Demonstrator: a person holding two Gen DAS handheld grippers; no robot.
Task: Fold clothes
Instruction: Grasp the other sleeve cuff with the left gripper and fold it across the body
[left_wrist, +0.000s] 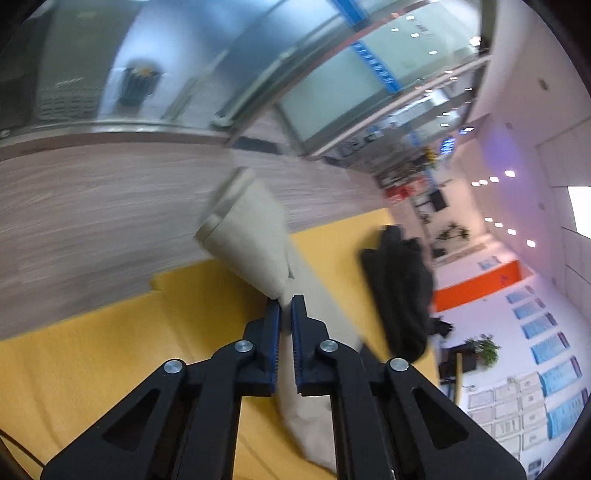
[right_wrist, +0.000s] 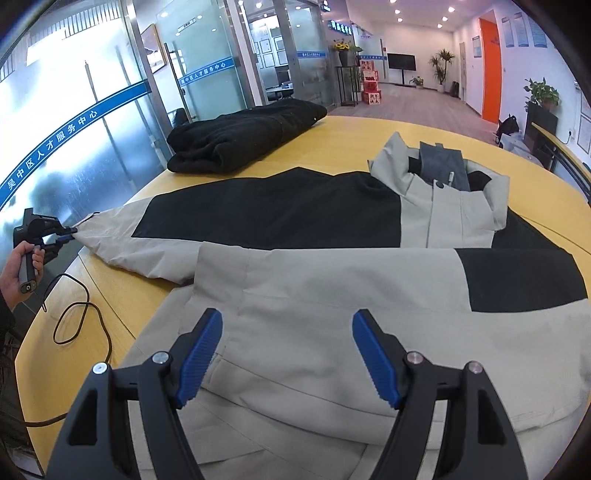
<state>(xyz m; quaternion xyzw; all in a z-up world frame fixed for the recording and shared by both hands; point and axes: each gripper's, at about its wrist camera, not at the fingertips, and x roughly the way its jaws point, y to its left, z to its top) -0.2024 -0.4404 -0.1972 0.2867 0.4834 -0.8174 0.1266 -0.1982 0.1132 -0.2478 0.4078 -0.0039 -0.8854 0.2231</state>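
Note:
A beige and black jacket lies spread on the yellow table, collar at the far right. Its left sleeve stretches out to the table's left edge. My left gripper is shut on the beige sleeve cuff, and the cuff end hangs past the fingers over the floor. It also shows in the right wrist view, held at the sleeve tip. My right gripper is open and empty, just above the jacket's beige body near the front.
A folded black garment lies at the table's far left, also in the left wrist view. A black cable loops on the table's left front. Glass walls stand to the left, and a hallway with plants lies behind.

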